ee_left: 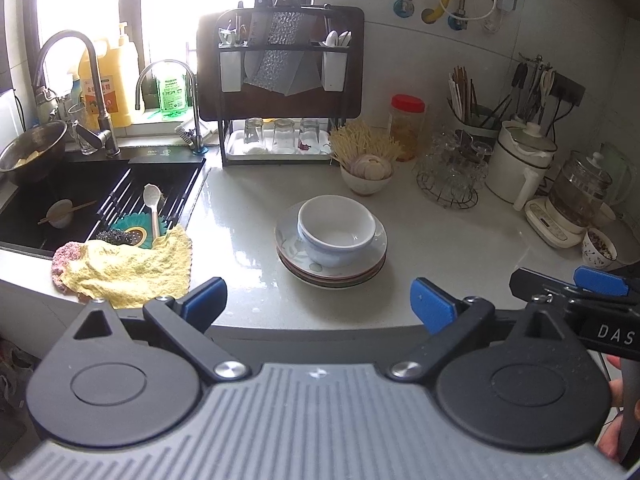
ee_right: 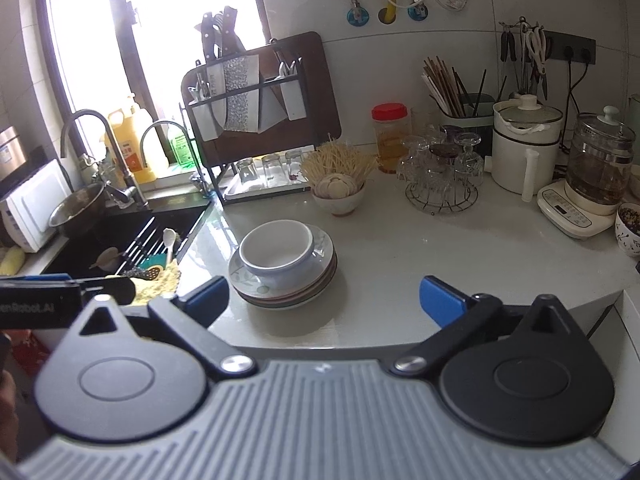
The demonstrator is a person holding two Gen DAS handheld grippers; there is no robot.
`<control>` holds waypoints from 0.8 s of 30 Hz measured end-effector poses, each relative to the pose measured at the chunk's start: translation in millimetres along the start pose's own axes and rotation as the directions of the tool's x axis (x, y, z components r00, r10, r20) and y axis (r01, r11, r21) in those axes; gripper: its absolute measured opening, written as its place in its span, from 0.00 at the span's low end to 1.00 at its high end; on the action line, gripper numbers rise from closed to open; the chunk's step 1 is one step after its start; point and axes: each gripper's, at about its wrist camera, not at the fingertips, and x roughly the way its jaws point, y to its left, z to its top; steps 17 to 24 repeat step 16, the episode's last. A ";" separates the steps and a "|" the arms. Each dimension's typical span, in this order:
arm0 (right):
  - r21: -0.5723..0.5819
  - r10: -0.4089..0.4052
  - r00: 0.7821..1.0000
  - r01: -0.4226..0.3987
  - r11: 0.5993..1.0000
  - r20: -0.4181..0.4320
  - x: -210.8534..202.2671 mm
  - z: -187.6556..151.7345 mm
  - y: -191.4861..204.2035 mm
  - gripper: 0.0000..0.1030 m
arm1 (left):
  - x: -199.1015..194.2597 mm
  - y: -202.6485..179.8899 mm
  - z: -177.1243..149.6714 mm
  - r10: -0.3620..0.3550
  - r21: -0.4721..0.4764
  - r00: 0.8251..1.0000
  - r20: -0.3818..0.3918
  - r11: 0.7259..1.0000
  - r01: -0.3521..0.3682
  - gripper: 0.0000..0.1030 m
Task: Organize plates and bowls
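A white bowl (ee_left: pixel 336 228) sits in a stack of plates (ee_left: pixel 332 272) on the pale countertop; the bowl (ee_right: pixel 276 250) and plates (ee_right: pixel 288 292) also show in the right wrist view. My left gripper (ee_left: pixel 320 300) is open and empty, near the counter's front edge, short of the stack. My right gripper (ee_right: pixel 324 300) is open and empty, also short of the stack, which lies ahead and to its left. The right gripper's fingers (ee_left: pixel 596 280) show at the right edge of the left wrist view.
A black sink (ee_left: pixel 80 200) with a draining rack, spoon and yellow cloth (ee_left: pixel 128 268) lies left. A knife and glass rack (ee_left: pixel 280 92) stands behind. A bowl of garlic (ee_left: pixel 368 176), a jar, a glass holder (ee_left: pixel 452 176), a pot and a kettle (ee_left: pixel 576 196) stand to the right.
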 end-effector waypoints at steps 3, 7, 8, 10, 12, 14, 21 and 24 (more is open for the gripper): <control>0.000 0.001 1.000 -0.001 1.000 0.004 0.2 0.4 0.4 1.00 | 1.4 -2.1 0.3 0.002 0.010 1.000 -0.003 1.000 -0.002 0.97; 0.003 0.003 1.000 -0.003 1.000 0.007 0.6 0.2 0.2 1.00 | 3.2 -2.5 0.3 -0.002 0.009 1.000 -0.005 1.000 0.002 0.97; 0.002 0.003 1.000 -0.003 1.000 0.006 0.7 0.1 0.2 1.00 | 3.7 -2.6 0.7 -0.004 0.008 1.000 -0.005 1.000 0.004 0.97; 0.002 0.002 1.000 -0.002 1.000 0.005 1.5 0.7 -0.1 1.00 | 4.6 -1.9 2.1 -0.013 -0.002 1.000 -0.007 1.000 0.013 0.97; 0.003 0.004 1.000 -0.004 1.000 0.006 1.2 -0.1 0.2 1.00 | 4.9 -0.8 3.6 -0.018 -0.009 1.000 -0.004 1.000 0.018 0.97; 0.005 0.010 1.000 -0.010 1.000 -0.003 2.3 -0.2 -0.1 1.00 | 6.0 -0.7 3.7 -0.014 -0.010 1.000 -0.004 1.000 0.014 0.97; 0.005 0.009 1.000 -0.009 1.000 -0.003 3.3 0.1 0.1 1.00 | 7.5 -0.7 3.5 -0.013 -0.012 1.000 -0.010 1.000 0.013 0.98; 0.005 0.009 1.000 -0.009 1.000 -0.003 3.3 0.1 0.1 1.00 | 7.5 -0.7 3.5 -0.013 -0.012 1.000 -0.010 1.000 0.013 0.98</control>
